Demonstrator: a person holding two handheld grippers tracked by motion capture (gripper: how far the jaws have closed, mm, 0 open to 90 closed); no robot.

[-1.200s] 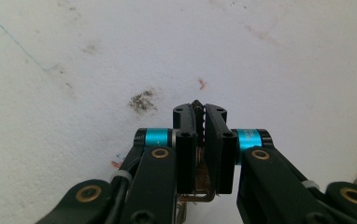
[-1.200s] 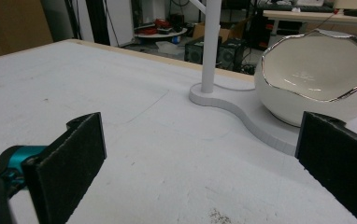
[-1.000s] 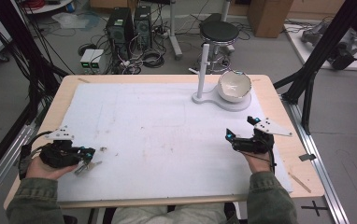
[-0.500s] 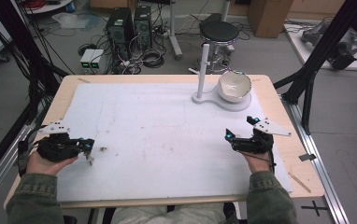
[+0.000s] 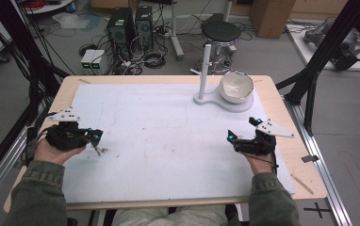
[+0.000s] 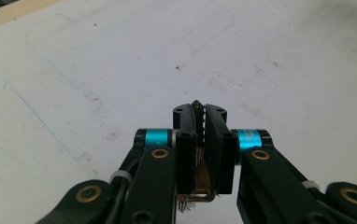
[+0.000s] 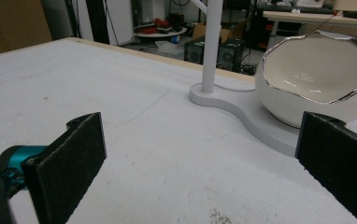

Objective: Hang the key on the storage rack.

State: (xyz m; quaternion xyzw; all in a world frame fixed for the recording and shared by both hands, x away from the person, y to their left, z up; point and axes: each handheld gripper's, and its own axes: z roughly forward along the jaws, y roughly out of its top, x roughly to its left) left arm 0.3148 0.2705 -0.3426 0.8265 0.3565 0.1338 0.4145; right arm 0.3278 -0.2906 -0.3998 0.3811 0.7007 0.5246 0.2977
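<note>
My left gripper (image 5: 94, 137) hovers over the left side of the white mat (image 5: 168, 136), shut on a small thin metal piece (image 5: 96, 149). In the left gripper view the piece (image 6: 198, 140) is brass-coloured and stands edge-on between the closed jaws of the left gripper (image 6: 200, 109); its lower end sticks out below them. My right gripper (image 5: 230, 137) rests low at the right of the mat, open with nothing in it. In the right gripper view the right gripper (image 7: 200, 158) has its jaws wide apart and points toward a white bowl (image 7: 317, 84) with a silver rim.
The bowl (image 5: 236, 87) sits on a white stand base (image 5: 209, 100) with an upright post (image 5: 206, 66) at the far right of the table. Bare wood (image 5: 305, 155) borders the mat. Black frame struts (image 5: 319, 56) rise beside the table's right side.
The left hand has moved a little away from the front edge and turned, carrying the metal piece up with it. The right gripper has stayed in place.
</note>
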